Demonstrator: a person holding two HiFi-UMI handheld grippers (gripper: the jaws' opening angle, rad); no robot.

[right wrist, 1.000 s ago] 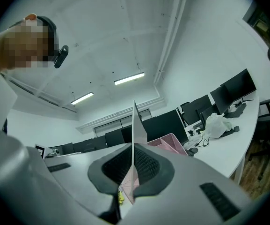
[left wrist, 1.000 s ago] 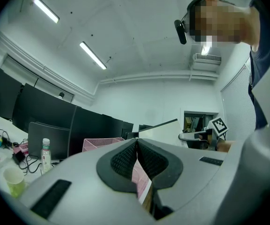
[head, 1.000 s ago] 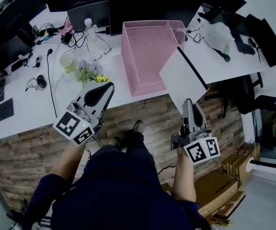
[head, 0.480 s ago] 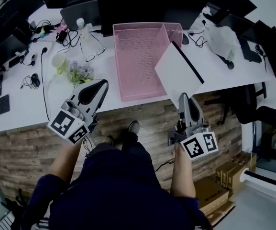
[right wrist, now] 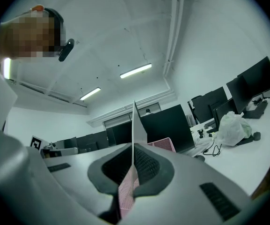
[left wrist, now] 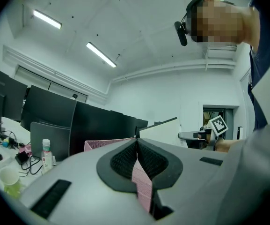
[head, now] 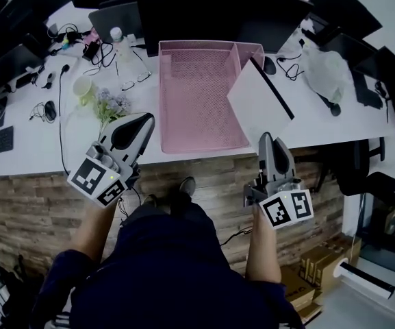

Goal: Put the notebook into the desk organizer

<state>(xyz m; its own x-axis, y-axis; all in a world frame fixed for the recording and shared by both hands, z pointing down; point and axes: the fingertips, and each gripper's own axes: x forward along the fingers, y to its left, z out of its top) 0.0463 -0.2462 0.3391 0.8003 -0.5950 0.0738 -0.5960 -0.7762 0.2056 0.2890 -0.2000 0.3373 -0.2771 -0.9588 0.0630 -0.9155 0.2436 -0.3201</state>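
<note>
A pink mesh desk organizer (head: pixel 190 108) lies on the white desk (head: pixel 40 149), with a divider wall near its right side. A white notebook (head: pixel 259 108) with a black spine hangs tilted over the organizer's right edge. My right gripper (head: pixel 267 137) is shut on the notebook's near corner. The right gripper view has the notebook (right wrist: pixel 134 125) edge-on between the jaws of that gripper (right wrist: pixel 134 161). My left gripper (head: pixel 148 117) is shut and empty, at the desk's front edge left of the organizer. The left gripper view looks past its closed jaws (left wrist: pixel 137 146) to the organizer (left wrist: pixel 102 143) and the notebook (left wrist: pixel 160 131).
Dark monitors (head: pixel 211 9) line the back of the desk. A water bottle (head: pixel 118 40), a cup (head: pixel 82 88), flowers (head: pixel 111 105) and cables sit left of the organizer. A white plastic bag (head: pixel 327 67) lies to the right. Wood floor runs below the desk's edge.
The head camera has shifted, so the desk sits lower and more square in view. The right gripper still holds the notebook over the organizer's right side. The left gripper has barely moved.
</note>
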